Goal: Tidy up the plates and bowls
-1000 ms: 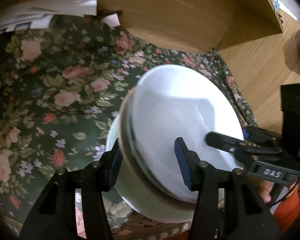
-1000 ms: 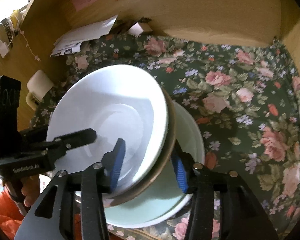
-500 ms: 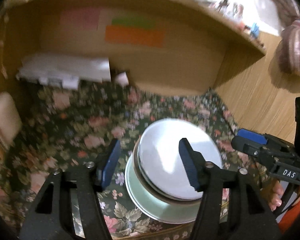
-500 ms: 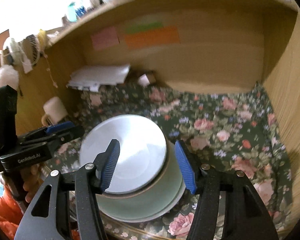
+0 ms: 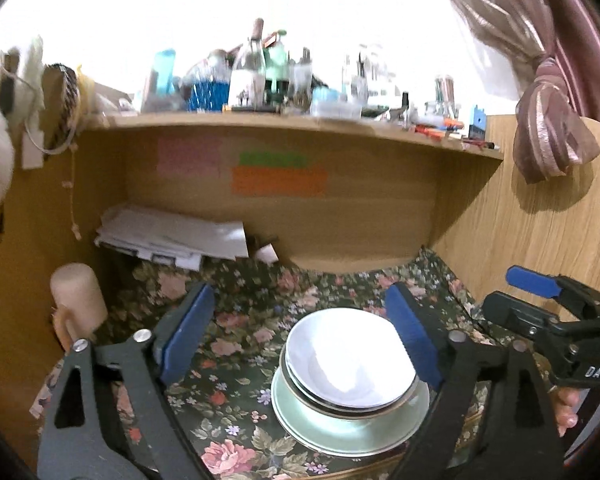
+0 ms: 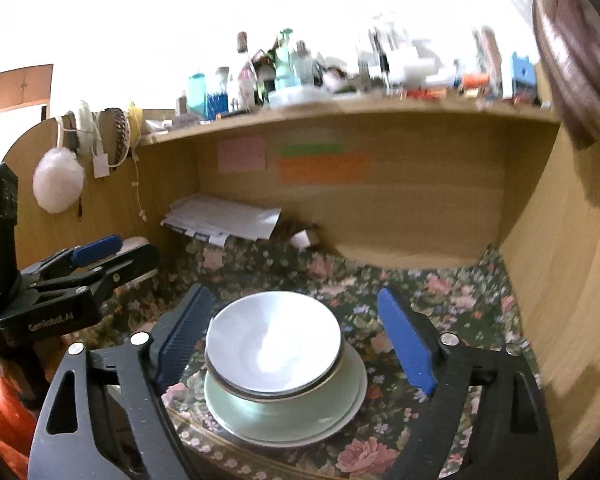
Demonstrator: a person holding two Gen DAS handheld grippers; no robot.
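Note:
A stack of white bowls [image 5: 350, 360] with a gold-rimmed one beneath sits on pale green plates [image 5: 340, 428], on the floral tablecloth near the desk's front edge. The bowls [image 6: 274, 346] and green plates [image 6: 284, 416] also show in the right wrist view. My left gripper [image 5: 300, 332] is open and empty, pulled back above and in front of the stack. My right gripper [image 6: 296, 336] is open and empty, also back from the stack. Each gripper shows in the other's view: the right gripper [image 5: 536, 296] and the left gripper [image 6: 100, 252].
A stack of papers [image 5: 172, 236] lies at the back left under the shelf. A cream mug [image 5: 78, 300] stands at the left. A cluttered shelf [image 5: 300, 120] overhangs the desk. Wooden side panels [image 6: 560, 280] close it in on both sides.
Both grippers let go of the bowl stack, opened wide and drew back and up. The stack now rests level on the green plates.

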